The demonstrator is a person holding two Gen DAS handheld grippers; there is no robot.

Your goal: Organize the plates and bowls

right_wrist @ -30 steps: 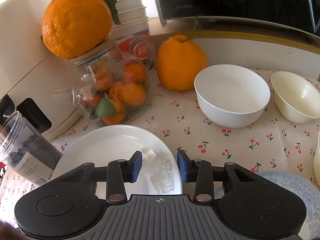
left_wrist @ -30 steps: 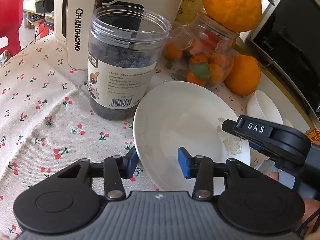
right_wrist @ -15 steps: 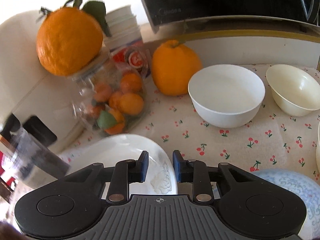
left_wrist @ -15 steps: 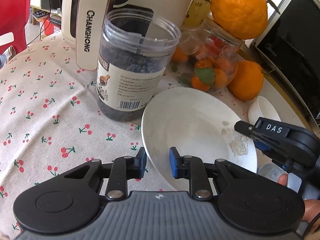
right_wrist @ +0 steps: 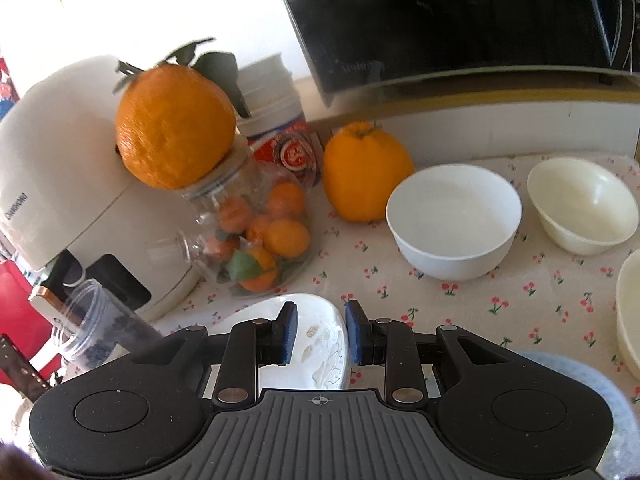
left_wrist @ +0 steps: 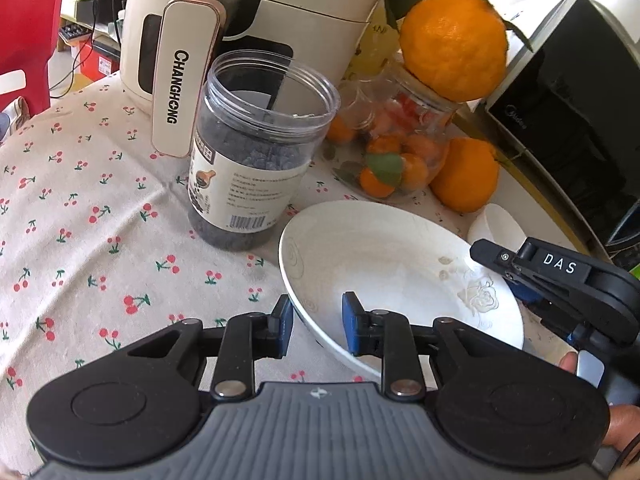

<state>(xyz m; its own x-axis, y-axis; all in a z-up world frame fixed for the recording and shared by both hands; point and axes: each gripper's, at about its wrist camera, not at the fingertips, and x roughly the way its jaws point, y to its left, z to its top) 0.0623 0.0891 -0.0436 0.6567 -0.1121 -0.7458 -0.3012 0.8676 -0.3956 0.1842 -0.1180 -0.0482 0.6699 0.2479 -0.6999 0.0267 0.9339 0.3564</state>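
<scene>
A white plate with a rose relief [left_wrist: 392, 264] is held tilted above the cherry-print cloth. My left gripper [left_wrist: 316, 322] is shut on its near left rim. My right gripper [right_wrist: 318, 326] is shut on its opposite rim [right_wrist: 320, 344]; its black body shows in the left wrist view [left_wrist: 560, 280]. A white bowl [right_wrist: 454, 220] and a cream bowl [right_wrist: 582, 206] stand ahead of the right gripper. A blue patterned plate [right_wrist: 616, 400] lies under the right gripper. Another cream rim [right_wrist: 628, 312] shows at the right edge.
A clear jar of dark bits [left_wrist: 256, 172] stands just left of the plate. Behind are a cream Changhong appliance [left_wrist: 224, 40], a glass jar of small oranges [right_wrist: 256, 232] with a big orange [right_wrist: 176, 124] on top, another orange [right_wrist: 366, 170], and a black microwave [right_wrist: 460, 16].
Both grippers closed on the plate's rims and lifted it; it now tilts. Both views have risen and pulled back a little.
</scene>
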